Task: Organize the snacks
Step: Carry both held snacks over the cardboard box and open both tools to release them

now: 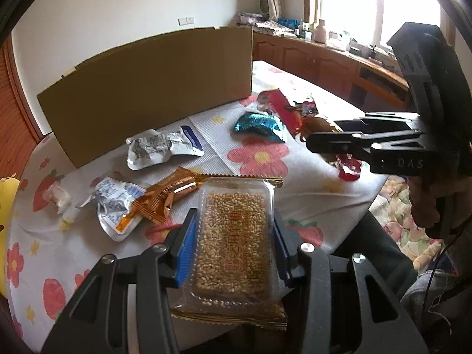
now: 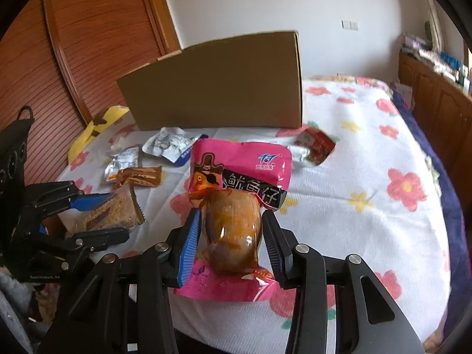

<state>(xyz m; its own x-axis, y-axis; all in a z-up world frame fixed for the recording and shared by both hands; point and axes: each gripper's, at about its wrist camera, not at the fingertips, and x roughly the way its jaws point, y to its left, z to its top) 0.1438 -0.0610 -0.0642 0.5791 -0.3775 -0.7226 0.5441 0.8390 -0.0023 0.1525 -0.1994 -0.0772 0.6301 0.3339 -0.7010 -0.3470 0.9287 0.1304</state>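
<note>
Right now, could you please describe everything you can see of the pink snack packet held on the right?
The pink snack packet is a glossy plastic pouch with a cartoon pirate, a black band of white characters and a clear window showing a brown, shiny piece of food. It looks sealed and stands roughly upright, lifted above the flowered cloth. The right tool grips it at mid-height, its blue pad and black pad pressing either side of the bulging window.

"鱿鱼仔" on pink snack pouch (image 2: pixel 240 174) (black band), "DAS" on right gripper (image 1: pixel 324 144)
</note>
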